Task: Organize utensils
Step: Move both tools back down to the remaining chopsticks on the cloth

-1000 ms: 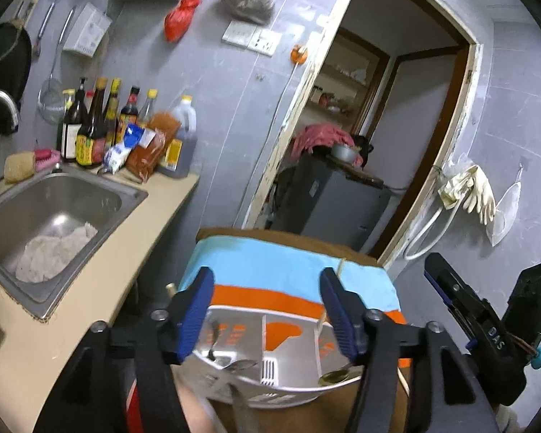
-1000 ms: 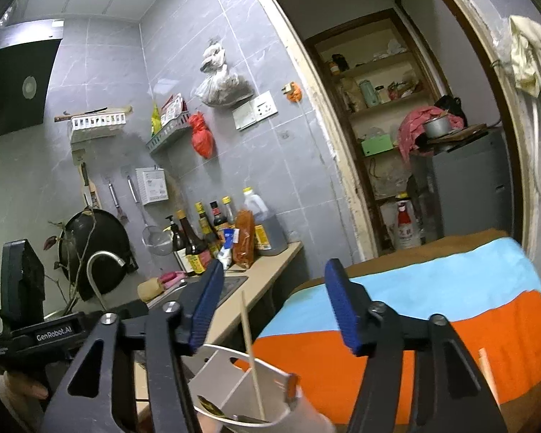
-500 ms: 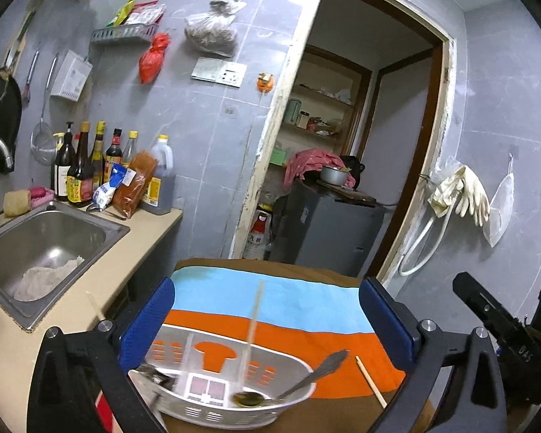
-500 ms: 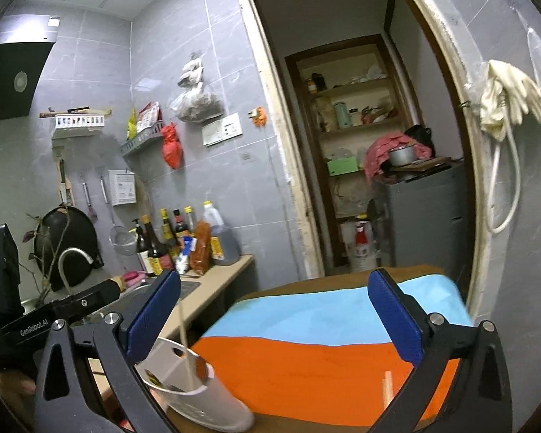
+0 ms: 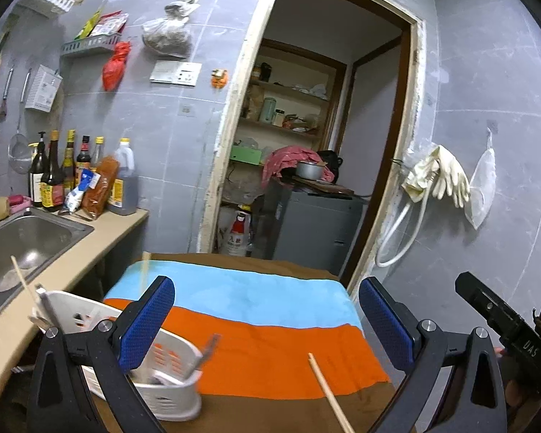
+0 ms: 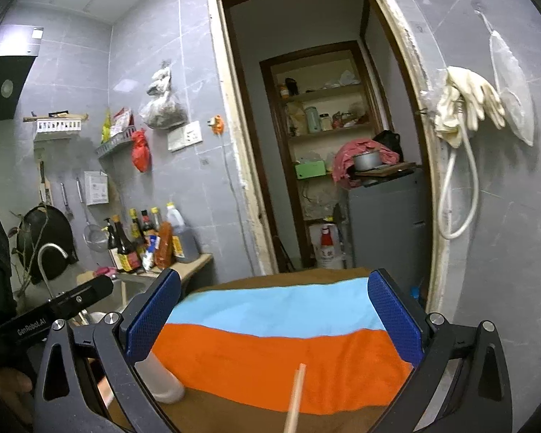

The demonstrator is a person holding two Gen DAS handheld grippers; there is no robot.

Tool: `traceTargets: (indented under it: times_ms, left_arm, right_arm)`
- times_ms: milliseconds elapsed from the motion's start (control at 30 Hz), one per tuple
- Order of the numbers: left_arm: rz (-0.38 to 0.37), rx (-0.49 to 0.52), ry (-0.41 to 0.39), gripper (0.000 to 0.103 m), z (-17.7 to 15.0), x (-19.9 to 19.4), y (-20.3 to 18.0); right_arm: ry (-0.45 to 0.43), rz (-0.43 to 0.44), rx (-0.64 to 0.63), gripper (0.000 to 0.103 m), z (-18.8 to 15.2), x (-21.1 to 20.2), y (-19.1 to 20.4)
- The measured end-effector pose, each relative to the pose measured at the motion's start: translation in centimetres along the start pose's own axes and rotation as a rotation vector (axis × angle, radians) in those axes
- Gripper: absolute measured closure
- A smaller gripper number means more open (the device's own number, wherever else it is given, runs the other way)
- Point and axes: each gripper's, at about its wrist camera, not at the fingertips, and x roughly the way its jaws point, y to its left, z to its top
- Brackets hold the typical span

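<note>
Both wrist views low over striped cloth (image 5: 256, 310), facing doorway (image 6: 324, 144); shared.

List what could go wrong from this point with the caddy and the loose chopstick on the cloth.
1. The white utensil caddy stands near the table's left edge, close to the left gripper's finger; a careless sweep could likely tip it.
2. One loose chopstick lies on the orange stripe of the cloth; thin and flat, it may slip or roll when the wide-open right gripper tries to pinch it.
3. Utensils lean out of the caddy and could snag.
</note>
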Motion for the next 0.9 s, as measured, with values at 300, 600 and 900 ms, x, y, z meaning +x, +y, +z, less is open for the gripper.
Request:
traceTargets:
  times_ms: [300, 600, 900]
  left_arm:
    - [-0.022, 0.036, 0.073, 0.000, -3.2, 2.3, -3.8]
    - [0.010, 0.061, 0.241, 0.000, -6.4, 5.6, -4.6]
    - [-0.002, 0.060, 0.353, 0.000, -9.5, 8.4, -4.0]
  right_arm:
    - [0.060, -0.072, 0.014, 0.001, -1.8, -0.5, -5.4]
    - [0.214, -0.116, 0.036, 0.001, -5.9, 1.5, -8.2]
    - [0.333, -0.125, 0.060, 0.001, -10.4, 3.0, -9.1]
